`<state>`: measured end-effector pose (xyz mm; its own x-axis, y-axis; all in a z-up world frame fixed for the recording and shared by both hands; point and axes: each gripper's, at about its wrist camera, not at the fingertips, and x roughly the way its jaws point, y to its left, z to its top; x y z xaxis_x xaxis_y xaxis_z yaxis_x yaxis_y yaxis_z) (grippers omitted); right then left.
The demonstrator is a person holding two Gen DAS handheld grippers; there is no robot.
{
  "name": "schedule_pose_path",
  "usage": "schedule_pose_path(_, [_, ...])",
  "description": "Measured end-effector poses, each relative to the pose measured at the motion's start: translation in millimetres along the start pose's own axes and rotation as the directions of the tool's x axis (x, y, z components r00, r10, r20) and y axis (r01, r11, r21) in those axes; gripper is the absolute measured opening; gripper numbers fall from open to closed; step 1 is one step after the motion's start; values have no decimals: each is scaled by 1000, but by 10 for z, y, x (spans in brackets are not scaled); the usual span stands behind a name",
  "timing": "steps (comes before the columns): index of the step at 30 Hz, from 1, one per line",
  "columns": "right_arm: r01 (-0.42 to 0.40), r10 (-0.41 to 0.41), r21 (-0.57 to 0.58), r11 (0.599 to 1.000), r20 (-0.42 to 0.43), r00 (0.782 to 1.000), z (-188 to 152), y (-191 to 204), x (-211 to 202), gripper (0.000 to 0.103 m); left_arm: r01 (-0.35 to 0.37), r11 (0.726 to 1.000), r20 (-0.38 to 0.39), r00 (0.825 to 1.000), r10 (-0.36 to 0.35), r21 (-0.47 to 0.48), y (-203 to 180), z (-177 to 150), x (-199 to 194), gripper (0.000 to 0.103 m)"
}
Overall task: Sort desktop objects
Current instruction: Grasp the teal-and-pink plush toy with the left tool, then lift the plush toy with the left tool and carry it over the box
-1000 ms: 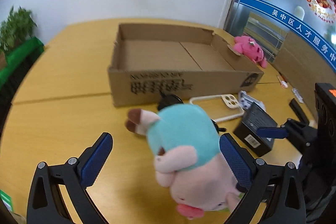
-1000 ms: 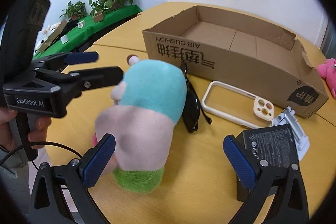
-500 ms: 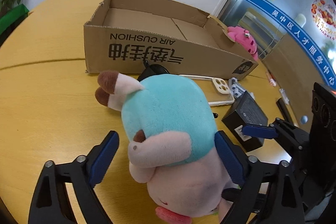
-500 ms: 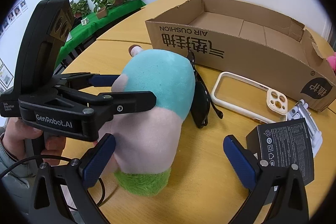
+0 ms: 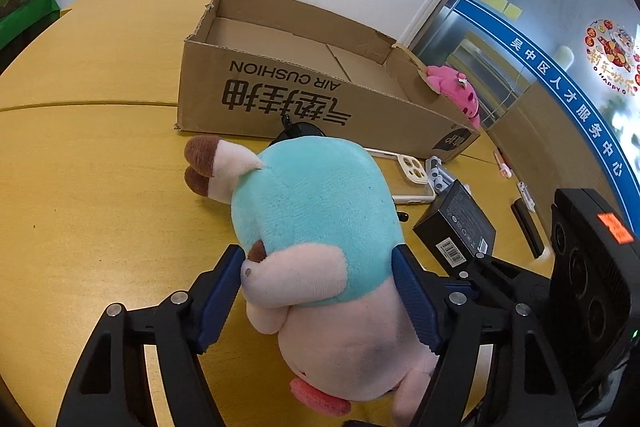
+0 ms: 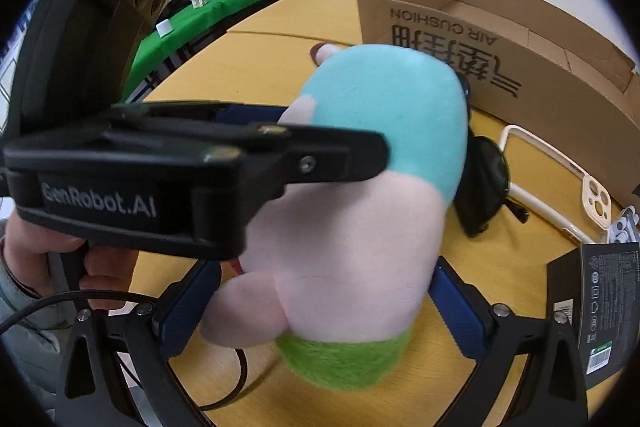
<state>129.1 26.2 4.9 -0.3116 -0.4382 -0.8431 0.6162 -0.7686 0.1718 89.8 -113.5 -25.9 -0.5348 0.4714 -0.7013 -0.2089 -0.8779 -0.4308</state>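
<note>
We see little of the plush toy's face: only its teal back, pink body and a red foot show from the left wrist, and its green base fills the bottom of the right wrist view. The sunglasses lie half hidden behind the toy, and the black box is cut off at the right edge.

Our left gripper comes in from the side, its blue pads pressed into the toy's flanks, clamped on it. Our right gripper reaches along the table, and its pads sit against the lower body on both sides, closed on the same toy. The left gripper crosses in front of the right one, a bare hand on its handle.

Ahead of both grippers stands the open cardboard box, with a cream phone case lying before it.
</note>
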Motion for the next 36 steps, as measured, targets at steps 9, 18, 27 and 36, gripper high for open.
schedule_pose_path(9, [-71, 70, 36, 997, 26, 997, 102, -107, -58, 78, -28, 999, 36, 999, 27, 28, -99, 127, -192, 64])
schedule_pose_path(18, [-79, 74, 14, 997, 219, 973, 577, -163, -603, 74, -40, 986, 232, 973, 2, 161, -370, 880, -721, 60])
schedule_pose_path(27, [54, -30, -37, 998, 470, 882, 1472, -477, -1482, 72, -69, 931, 439, 893, -102, 357, -911, 2026, -1172, 60])
schedule_pose_path(36, [108, -32, -96, 989, 584, 811, 2469, -832, -2086, 72, -136, 901, 567, 812, -136, 411, -1284, 3090, -1493, 60])
